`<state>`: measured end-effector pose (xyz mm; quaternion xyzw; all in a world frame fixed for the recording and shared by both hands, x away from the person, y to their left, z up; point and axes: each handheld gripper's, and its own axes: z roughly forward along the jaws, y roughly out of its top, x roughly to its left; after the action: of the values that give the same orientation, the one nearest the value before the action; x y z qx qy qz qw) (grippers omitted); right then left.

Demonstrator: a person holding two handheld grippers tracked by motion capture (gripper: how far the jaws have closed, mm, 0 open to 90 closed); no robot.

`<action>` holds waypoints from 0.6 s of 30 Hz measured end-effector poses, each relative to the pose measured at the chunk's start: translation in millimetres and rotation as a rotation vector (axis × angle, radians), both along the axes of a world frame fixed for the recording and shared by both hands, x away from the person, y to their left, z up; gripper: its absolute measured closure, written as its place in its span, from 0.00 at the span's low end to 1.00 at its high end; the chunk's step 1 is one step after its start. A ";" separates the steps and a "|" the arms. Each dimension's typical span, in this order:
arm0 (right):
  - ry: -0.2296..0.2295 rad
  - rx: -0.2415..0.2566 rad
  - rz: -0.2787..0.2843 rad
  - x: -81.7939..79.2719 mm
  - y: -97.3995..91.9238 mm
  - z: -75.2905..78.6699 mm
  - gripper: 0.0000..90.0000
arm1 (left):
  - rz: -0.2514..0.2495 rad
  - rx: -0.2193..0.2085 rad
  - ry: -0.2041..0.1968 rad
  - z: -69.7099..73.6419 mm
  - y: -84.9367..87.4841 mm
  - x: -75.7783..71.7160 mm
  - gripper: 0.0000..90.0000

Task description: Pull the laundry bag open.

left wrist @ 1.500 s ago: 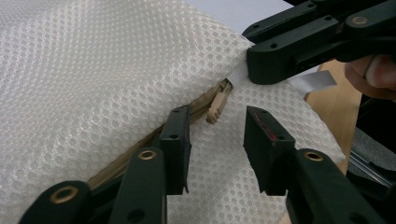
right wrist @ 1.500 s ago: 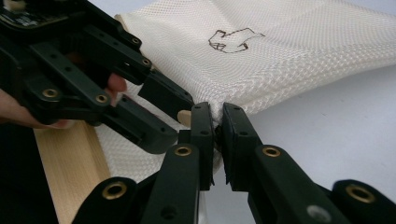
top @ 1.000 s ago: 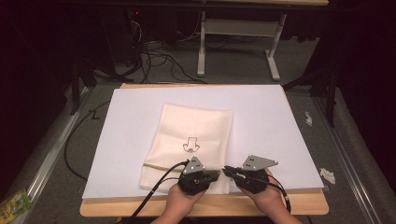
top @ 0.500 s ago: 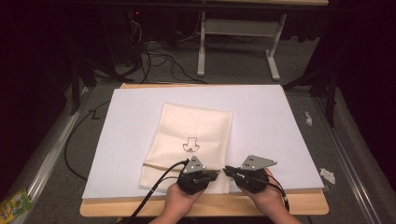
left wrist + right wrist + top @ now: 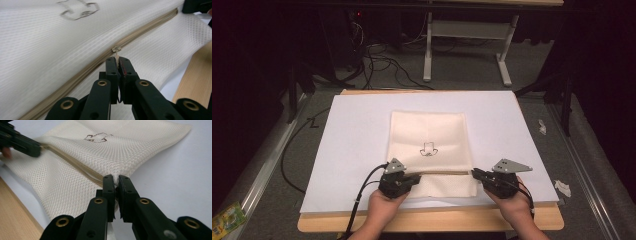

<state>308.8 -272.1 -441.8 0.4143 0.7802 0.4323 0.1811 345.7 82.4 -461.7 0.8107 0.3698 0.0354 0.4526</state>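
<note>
A cream mesh bag (image 5: 428, 135) with a small dark printed mark (image 5: 429, 149) lies flat on the white sheet. A tan zipper (image 5: 82, 71) runs across its near part. My left gripper (image 5: 414, 178) is shut on the zipper pull (image 5: 116, 50), at the zipper's left portion. My right gripper (image 5: 475, 173) is shut on the bag's right edge (image 5: 115, 177) where the zipper ends. In the right gripper view, the left gripper (image 5: 22, 142) shows at the far left. Both hands rest at the table's near edge.
The white sheet (image 5: 352, 135) covers a wooden table (image 5: 432, 220). Cables (image 5: 382, 60) and a desk frame (image 5: 467, 40) stand on the floor beyond. Crumpled paper scraps (image 5: 562, 187) lie on the floor at the right.
</note>
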 end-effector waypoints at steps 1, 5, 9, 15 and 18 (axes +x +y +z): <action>0.002 0.003 -0.008 0.0 -2.4 0.3 0.95 | 0.003 0.017 0.004 3.2 7.8 0.8 0.97; 0.005 0.014 -0.041 1.7 -17.4 0.9 0.95 | 0.026 0.058 -0.011 9.3 31.8 1.3 0.97; 0.012 0.017 -0.086 4.2 -30.4 0.1 0.95 | 0.074 0.017 0.021 0.7 60.8 0.3 0.97; 0.020 0.013 -0.139 6.4 -42.9 -1.4 0.95 | 0.056 0.023 0.057 1.3 62.9 2.3 0.97; 0.032 0.011 -0.142 6.7 -46.0 -3.2 0.95 | 0.035 0.053 0.046 -0.3 60.9 1.2 0.97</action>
<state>315.5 -318.1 -445.1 0.4762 0.7493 0.4159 0.1968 346.9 143.3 -462.0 0.8163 0.3931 0.0343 0.4218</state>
